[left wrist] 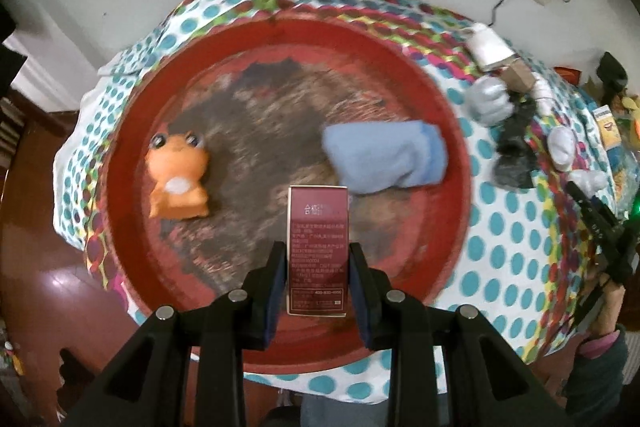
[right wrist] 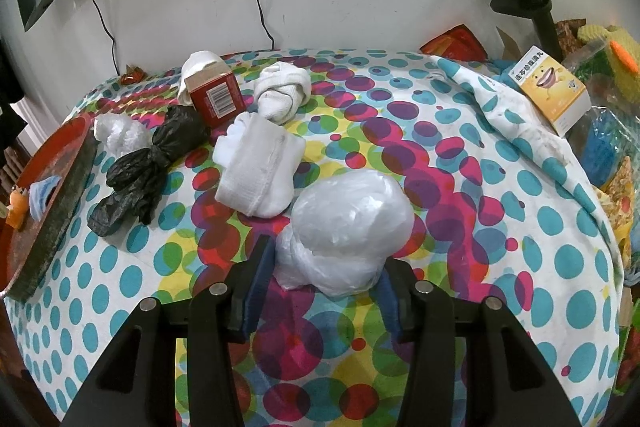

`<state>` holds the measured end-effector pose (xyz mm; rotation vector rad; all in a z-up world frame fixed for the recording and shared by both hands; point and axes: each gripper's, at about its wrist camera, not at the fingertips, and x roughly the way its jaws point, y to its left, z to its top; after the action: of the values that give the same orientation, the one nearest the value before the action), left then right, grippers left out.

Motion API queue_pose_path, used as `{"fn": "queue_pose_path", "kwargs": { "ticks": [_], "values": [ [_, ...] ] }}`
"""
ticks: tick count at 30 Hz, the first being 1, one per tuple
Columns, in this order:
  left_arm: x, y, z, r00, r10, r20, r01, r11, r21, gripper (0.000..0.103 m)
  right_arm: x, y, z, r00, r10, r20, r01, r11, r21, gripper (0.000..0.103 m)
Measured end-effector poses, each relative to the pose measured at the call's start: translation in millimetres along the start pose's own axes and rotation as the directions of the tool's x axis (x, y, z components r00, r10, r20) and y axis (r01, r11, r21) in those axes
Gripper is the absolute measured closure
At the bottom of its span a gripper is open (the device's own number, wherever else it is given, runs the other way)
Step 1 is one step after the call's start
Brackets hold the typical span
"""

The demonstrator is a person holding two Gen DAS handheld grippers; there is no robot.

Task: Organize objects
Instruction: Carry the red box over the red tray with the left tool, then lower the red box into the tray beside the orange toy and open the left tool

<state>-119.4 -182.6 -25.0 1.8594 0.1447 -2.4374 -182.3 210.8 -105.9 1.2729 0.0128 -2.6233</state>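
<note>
Polka-dot tablecloth (right wrist: 460,155) (white wall behind) | left gripper (left wrist: 318,291) clamps maroon box (left wrist: 318,247) | right gripper (right wrist: 326,291) pinches white bag (right wrist: 348,227)

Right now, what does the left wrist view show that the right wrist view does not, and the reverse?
Only the left wrist view shows the left gripper clamping a dark red printed box above the tray.

Only the right wrist view shows the right gripper around a clear plastic bag bundle, and a yellow cartoon-face box.

Both show the round red tray holding an orange toy animal and a rolled blue cloth, plus a knotted black plastic bag on the dotted tablecloth.
</note>
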Motion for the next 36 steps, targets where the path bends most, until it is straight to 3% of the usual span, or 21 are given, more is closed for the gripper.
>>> {"fn": "queue_pose_path", "kwargs": {
  "ticks": [14,32,36],
  "values": [
    [31.0,52.7,-11.6,0.997,0.039,-0.065,-0.044,0.995,-0.088,0.073,1.9,3.0,0.4,1.000,-0.018,-0.005,0.018,1.000,-0.022,0.056],
    [44.1,100.5,-4.2,0.995,0.054,-0.081,-0.067,0.985,-0.162,0.073,2.7,6.2,0.6,0.999,-0.037,-0.010,0.037,0.998,-0.043,0.055],
    [44.2,107.1,-0.1,0.994,0.084,-0.073,-0.095,0.982,-0.164,0.073,2.9,7.6,0.6,0.999,-0.044,-0.011,0.043,0.998,-0.050,0.055]
  ]
}}
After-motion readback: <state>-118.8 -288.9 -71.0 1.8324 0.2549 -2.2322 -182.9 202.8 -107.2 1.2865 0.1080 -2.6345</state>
